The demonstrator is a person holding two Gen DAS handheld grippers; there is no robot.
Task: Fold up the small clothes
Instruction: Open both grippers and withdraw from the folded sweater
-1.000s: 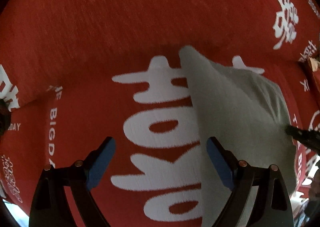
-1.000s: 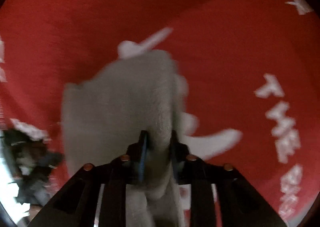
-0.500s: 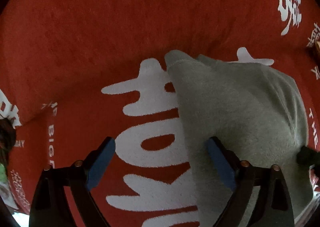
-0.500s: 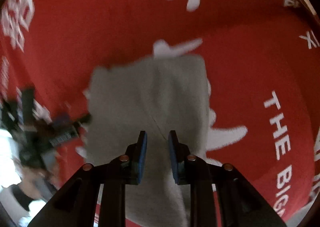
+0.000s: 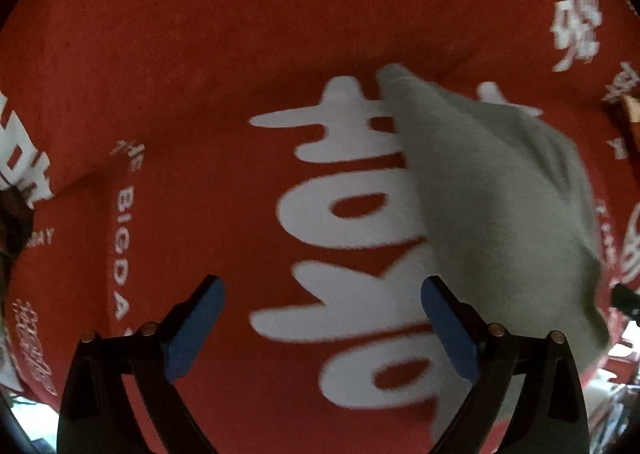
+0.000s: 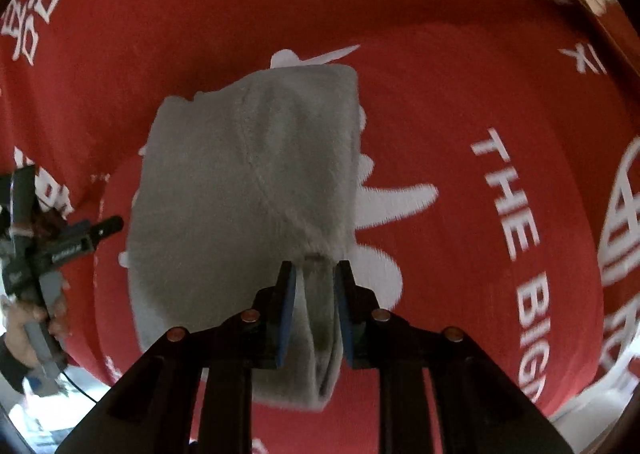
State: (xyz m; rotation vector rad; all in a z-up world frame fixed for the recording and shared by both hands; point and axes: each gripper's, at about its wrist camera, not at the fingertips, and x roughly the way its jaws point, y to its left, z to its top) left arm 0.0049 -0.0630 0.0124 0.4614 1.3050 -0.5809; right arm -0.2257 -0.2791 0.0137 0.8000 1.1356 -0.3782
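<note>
Since half a second ago my right tool [image 6: 314, 288] has pinched the near edge of the cloth [image 6: 248, 182], which lies folded on the red cover [image 6: 460, 102] ahead of it. Left tool [image 5: 320, 328] hangs released, cloth [image 5: 500, 194] beyond its right finger. Mid-fold; next I carry this edge over squarely.

Garment [image 6: 248, 190] on cloth [image 6: 460, 126]; left gripper [image 5: 320, 318] beside it.
</note>
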